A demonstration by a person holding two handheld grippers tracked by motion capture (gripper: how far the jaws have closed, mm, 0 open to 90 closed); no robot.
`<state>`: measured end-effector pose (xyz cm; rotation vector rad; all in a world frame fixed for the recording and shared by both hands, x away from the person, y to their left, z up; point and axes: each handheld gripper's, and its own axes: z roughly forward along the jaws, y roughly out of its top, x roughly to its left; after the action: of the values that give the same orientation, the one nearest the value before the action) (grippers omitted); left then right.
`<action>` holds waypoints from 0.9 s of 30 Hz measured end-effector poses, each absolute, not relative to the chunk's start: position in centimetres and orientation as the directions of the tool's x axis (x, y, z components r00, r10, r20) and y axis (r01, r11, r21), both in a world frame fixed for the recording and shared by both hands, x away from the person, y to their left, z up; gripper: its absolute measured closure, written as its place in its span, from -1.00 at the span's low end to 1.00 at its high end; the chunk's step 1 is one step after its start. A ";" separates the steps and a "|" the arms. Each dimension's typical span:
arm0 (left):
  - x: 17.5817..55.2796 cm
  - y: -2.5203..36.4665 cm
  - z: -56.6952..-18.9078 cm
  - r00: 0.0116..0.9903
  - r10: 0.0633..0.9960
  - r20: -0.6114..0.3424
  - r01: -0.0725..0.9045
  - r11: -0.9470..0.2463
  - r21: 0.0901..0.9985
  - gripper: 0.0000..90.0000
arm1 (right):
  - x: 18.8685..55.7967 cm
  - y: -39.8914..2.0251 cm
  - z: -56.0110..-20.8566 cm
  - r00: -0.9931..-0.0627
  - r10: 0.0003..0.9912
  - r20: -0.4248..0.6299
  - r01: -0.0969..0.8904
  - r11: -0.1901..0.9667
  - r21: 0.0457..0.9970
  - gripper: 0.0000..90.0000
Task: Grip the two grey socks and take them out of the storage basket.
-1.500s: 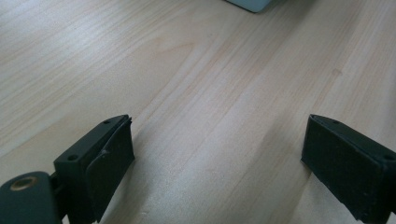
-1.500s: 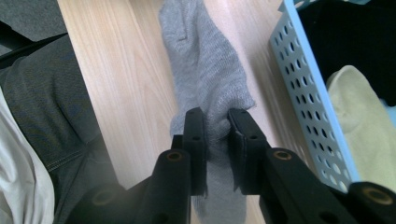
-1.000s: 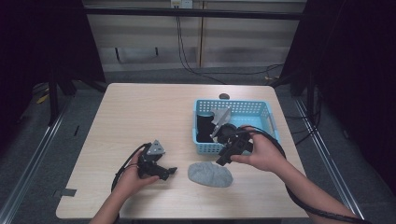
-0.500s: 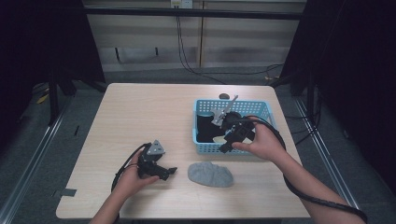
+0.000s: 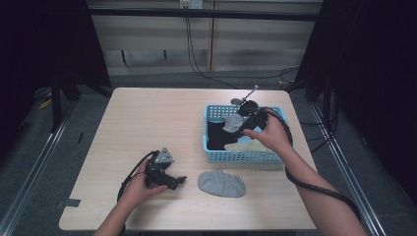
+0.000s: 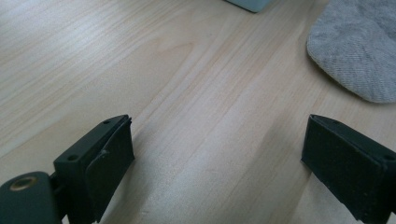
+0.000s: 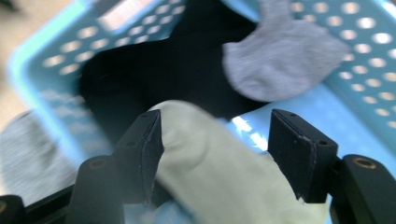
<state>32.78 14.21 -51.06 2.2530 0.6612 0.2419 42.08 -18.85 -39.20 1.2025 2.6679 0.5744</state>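
A light-blue basket (image 5: 236, 157) stands right of the table's middle and holds a black sock (image 5: 215, 135), a grey sock (image 5: 231, 122) and a pale yellow-green sock (image 5: 248, 146). My right gripper (image 5: 239, 127) hovers over the basket. Its jaws have just been opening, and the pale sock (image 7: 210, 177) lies below and between them without being pinched. My right gripper (image 7: 215, 140) also faces the grey sock (image 7: 280, 60) and the black sock (image 7: 163, 70). Another grey sock (image 5: 221, 183) lies flat on the table in front of the basket. My left gripper (image 5: 180, 180) rests open on the table, left of that grey sock (image 6: 359, 56).
The wooden table (image 5: 147, 128) is bare to the left and behind. A basket corner (image 6: 250, 3) peeks in at the top of the left gripper view. Black cables trail from both grippers, and a dark metal frame stands around the table.
My right gripper has moved from the basket's front edge back and to the right over the basket, and its jaws have spread wider. The left gripper and the grey sock on the table stayed put.
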 end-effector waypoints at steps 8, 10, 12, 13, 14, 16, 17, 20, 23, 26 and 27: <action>32.8 14.3 -51.0 0.852 0.522 -0.027 0.383 -0.588 0.712 -0.82 | 43.9 -19.7 -42.0 -0.605 0.796 -0.013 0.711 0.547 0.442 -0.14; 32.8 14.3 -51.0 0.853 0.521 -0.025 0.381 -0.588 0.713 -0.82 | 44.0 -19.8 -42.2 -0.592 0.806 -0.009 0.718 0.532 0.449 -0.12; 32.8 14.3 -51.0 0.853 0.521 -0.026 0.382 -0.589 0.712 -0.82 | 44.3 -20.0 -42.8 -0.569 0.822 -0.023 0.721 0.512 0.467 -0.10; 32.8 14.3 -51.0 0.853 0.521 -0.026 0.382 -0.589 0.712 -0.82 | 44.5 -20.1 -43.0 -0.564 0.825 -0.019 0.722 0.505 0.473 -0.10; 32.8 14.3 -51.0 0.854 0.519 -0.026 0.380 -0.590 0.712 -0.82 | 44.6 -20.1 -43.2 -0.551 0.834 -0.008 0.733 0.489 0.473 -0.10; 32.8 14.3 -51.0 0.853 0.522 -0.026 0.382 -0.587 0.714 -0.82 | 44.9 -20.1 -43.6 -0.544 0.839 -0.012 0.739 0.485 0.468 -0.08; 32.8 14.3 -51.0 0.853 0.521 -0.027 0.382 -0.588 0.713 -0.82 | 45.0 -20.1 -43.8 -0.538 0.842 -0.018 0.740 0.483 0.468 -0.08; 32.8 14.3 -51.0 0.853 0.521 -0.026 0.382 -0.590 0.712 -0.82 | 45.2 -20.1 -44.1 -0.533 0.846 -0.015 0.744 0.477 0.468 -0.06; 32.8 14.3 -51.0 0.854 0.520 -0.027 0.382 -0.588 0.713 -0.83 | 45.3 -19.9 -44.3 -0.528 0.849 -0.007 0.746 0.468 0.473 0.05; 32.8 14.3 -51.0 0.853 0.521 -0.026 0.382 -0.590 0.711 -0.83 | 45.4 -19.5 -44.6 -0.538 0.843 -0.028 0.740 0.487 0.463 0.30; 32.8 14.3 -51.0 0.854 0.520 -0.026 0.381 -0.590 0.712 -0.83 | 45.4 -19.4 -44.7 -0.545 0.838 -0.031 0.736 0.496 0.462 0.42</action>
<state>32.81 14.27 -51.01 2.2695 0.6497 0.2368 45.41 -19.38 -44.69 1.3385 2.4899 0.5873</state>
